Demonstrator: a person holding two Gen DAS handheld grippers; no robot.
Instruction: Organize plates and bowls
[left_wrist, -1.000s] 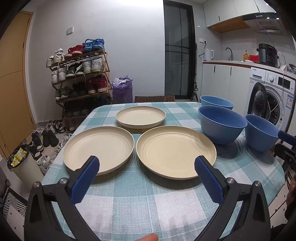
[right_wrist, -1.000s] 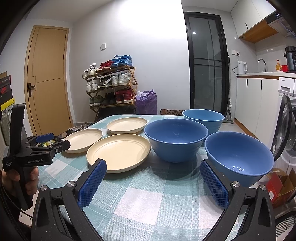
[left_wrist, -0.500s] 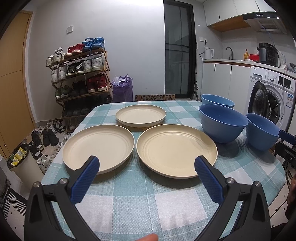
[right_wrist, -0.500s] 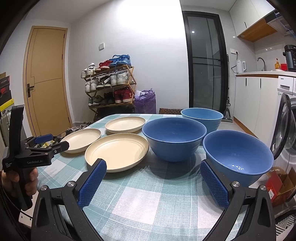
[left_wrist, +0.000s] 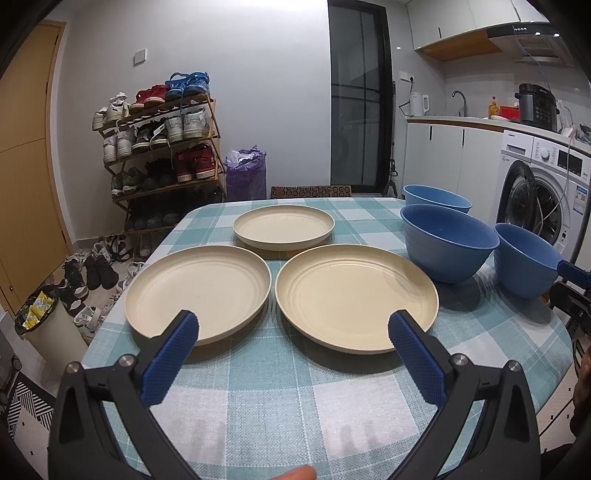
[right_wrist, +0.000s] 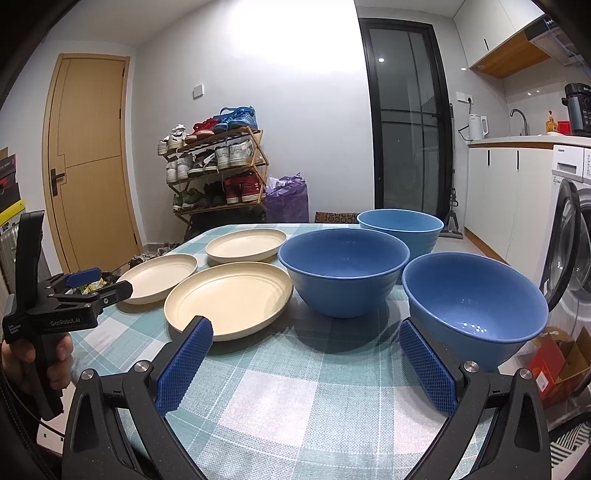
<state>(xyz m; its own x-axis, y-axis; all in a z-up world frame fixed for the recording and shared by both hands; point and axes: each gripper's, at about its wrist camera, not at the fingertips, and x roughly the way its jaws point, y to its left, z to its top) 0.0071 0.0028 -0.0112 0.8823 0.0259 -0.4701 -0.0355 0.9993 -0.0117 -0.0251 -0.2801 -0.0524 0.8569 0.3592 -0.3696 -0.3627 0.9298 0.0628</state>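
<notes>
Both grippers, the left gripper (left_wrist: 293, 328) and the right gripper (right_wrist: 306, 338), are hovering wide open and empty over the near edge of the table (left_wrist: 280, 398). Beyond them three plates (left_wrist: 356, 297) are lying separately, unstacked. Right of the plates, three bowls (right_wrist: 343, 271) are standing apart, probably waiting for nesting.

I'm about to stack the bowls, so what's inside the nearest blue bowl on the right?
The nearest blue bowl looks empty: only glossy light reflections show on its inner wall. The very bottom nearest the camera is hidden behind its own front rim.
</notes>
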